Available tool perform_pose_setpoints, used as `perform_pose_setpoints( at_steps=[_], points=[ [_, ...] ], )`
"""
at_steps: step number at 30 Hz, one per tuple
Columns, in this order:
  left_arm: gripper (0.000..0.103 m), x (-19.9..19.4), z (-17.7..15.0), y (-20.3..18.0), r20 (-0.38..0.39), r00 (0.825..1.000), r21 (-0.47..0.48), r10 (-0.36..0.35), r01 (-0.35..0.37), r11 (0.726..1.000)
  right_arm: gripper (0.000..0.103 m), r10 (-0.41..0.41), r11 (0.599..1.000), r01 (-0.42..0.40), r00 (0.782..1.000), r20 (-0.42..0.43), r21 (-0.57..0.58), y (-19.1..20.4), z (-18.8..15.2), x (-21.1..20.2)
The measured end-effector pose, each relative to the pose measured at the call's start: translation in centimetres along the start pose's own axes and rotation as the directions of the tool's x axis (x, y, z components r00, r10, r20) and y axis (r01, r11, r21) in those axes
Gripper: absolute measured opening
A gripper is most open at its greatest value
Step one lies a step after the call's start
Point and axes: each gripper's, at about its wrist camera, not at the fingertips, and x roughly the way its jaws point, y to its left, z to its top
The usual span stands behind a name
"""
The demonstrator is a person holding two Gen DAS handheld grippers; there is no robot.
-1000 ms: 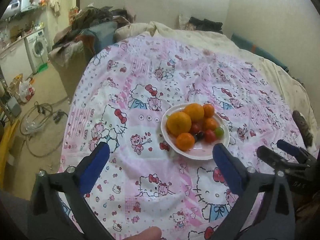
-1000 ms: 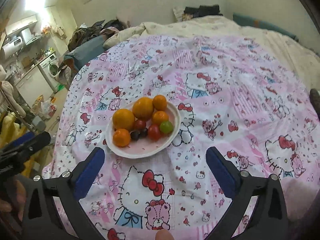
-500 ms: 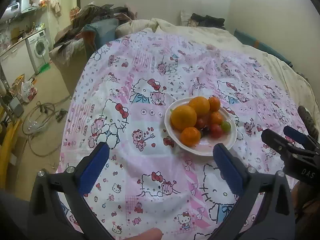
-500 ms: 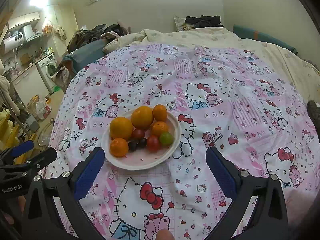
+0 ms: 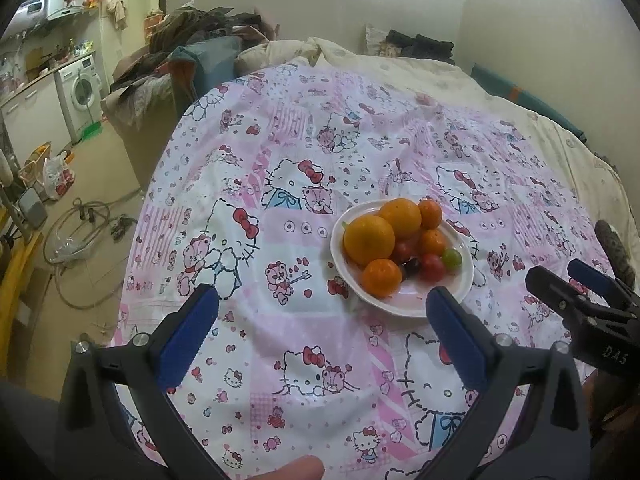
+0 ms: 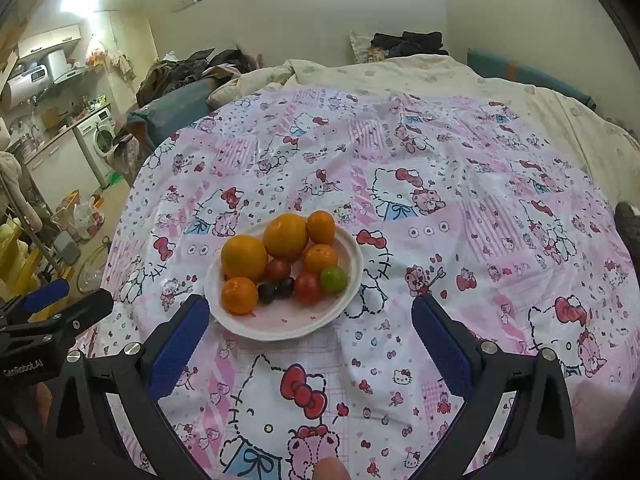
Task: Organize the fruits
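Observation:
A white plate [image 5: 464,276] [image 6: 348,304] sits on the pink Hello Kitty bedcover [image 5: 280,208] [image 6: 460,208]. It holds two large oranges [image 5: 369,240] [image 6: 244,257], several small tangerines [image 5: 381,277] [image 6: 239,295], red tomatoes [image 6: 308,287], dark grapes [image 6: 267,292] and a green fruit [image 5: 452,259] [image 6: 333,279]. My left gripper [image 5: 322,322] is open and empty, left of and in front of the plate. My right gripper [image 6: 310,330] is open and empty, just in front of the plate; it also shows at the right of the left wrist view [image 5: 576,288].
The bed's left edge drops to a floor with cables [image 5: 76,236] and bags. A washing machine [image 5: 82,92] and a clothes pile [image 5: 192,36] stand at far left. A cream duvet [image 6: 420,72] lies behind the cover, against the wall.
Both grippers have moved closer to the plate, which now looks larger in both views. Both stay open and empty.

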Motion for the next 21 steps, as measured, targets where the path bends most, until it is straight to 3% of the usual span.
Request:
perform_pose_setpoints(
  at_steps=[21],
  points=[
    [0.102,0.1,-0.3,0.05,-0.008,1.0,-0.009,0.003,-0.003,1.0,0.103,-0.004,1.0,0.005,1.0,0.007,-0.006,0.19,0.07,-0.29]
  ],
)
